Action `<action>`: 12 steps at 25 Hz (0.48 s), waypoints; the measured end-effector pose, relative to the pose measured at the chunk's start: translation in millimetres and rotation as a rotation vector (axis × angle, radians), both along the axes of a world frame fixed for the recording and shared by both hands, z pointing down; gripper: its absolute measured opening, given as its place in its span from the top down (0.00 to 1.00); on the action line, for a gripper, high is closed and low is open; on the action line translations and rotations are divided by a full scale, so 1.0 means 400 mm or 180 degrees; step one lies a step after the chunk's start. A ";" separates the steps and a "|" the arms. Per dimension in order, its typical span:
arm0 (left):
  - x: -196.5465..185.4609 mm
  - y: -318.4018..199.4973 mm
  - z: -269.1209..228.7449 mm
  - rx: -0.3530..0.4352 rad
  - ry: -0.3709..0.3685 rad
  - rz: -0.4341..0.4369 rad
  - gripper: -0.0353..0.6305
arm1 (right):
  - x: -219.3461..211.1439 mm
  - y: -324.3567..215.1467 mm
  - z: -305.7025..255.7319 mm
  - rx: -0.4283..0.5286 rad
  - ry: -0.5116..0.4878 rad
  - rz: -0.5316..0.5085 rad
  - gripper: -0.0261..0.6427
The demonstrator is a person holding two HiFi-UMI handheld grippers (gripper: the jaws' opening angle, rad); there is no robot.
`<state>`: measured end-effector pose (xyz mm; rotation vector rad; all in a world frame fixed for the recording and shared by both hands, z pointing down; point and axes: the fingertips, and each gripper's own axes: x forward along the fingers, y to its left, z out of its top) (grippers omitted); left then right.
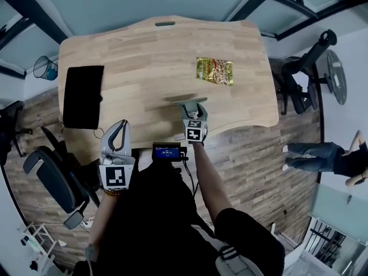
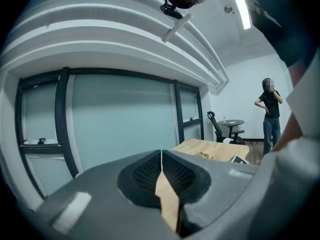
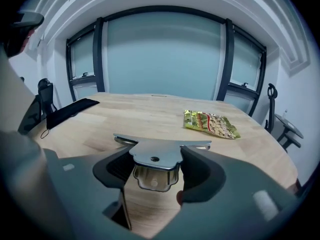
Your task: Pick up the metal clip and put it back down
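1. The wooden table (image 1: pixel 144 50) is the biggest thing here.
2. A flat black mat (image 1: pixel 83 95) lies by the left edge of the table.
3. The left gripper (image 1: pixel 117 132) sits over the near edge, close to the near left corner. Its 2 jaws are pressed together at the tips with nothing between them.
4. The right gripper (image 1: pixel 192 111) is over the middle of the near edge. Its 2 jaws are squeezed onto the metal clip.
5. A shiny snack bag (image 1: pixel 215 71) lies flat nearer the right edge, well apart from both grippers.
6. The metal clip (image 3: pixel 156 154) sticks out past the jaws, low over the wood. I cannot tell if it touches the table.
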<state>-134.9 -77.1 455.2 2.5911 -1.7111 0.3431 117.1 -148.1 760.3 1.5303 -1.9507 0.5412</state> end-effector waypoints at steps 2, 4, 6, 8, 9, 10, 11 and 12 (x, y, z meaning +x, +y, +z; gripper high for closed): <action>0.001 0.009 0.001 0.0015 0.0002 -0.0013 0.94 | 0.003 0.009 0.016 -0.0055 0.0036 -0.0035 0.50; -0.008 0.015 0.011 -0.0065 0.0019 -0.0058 0.94 | 0.001 0.010 0.036 -0.0120 0.0067 -0.0045 0.50; -0.022 0.015 0.020 -0.0113 0.0005 -0.0104 0.94 | -0.008 0.005 0.062 -0.0176 0.0065 -0.0042 0.50; -0.029 0.017 0.026 -0.0138 -0.0034 -0.0130 0.94 | -0.016 0.002 0.083 -0.0224 0.0049 -0.0053 0.50; -0.030 0.019 0.029 -0.0147 -0.0054 -0.0138 0.94 | -0.019 0.000 0.090 -0.0238 0.0041 -0.0063 0.50; -0.031 0.020 0.031 -0.0153 -0.0071 -0.0144 0.94 | -0.021 0.000 0.096 -0.0254 0.0035 -0.0068 0.50; -0.031 0.020 0.032 -0.0156 -0.0084 -0.0145 0.94 | -0.021 0.000 0.102 -0.0274 0.0033 -0.0065 0.50; -0.031 0.018 0.032 -0.0150 -0.0092 -0.0143 0.94 | -0.021 0.001 0.108 -0.0293 0.0038 -0.0060 0.50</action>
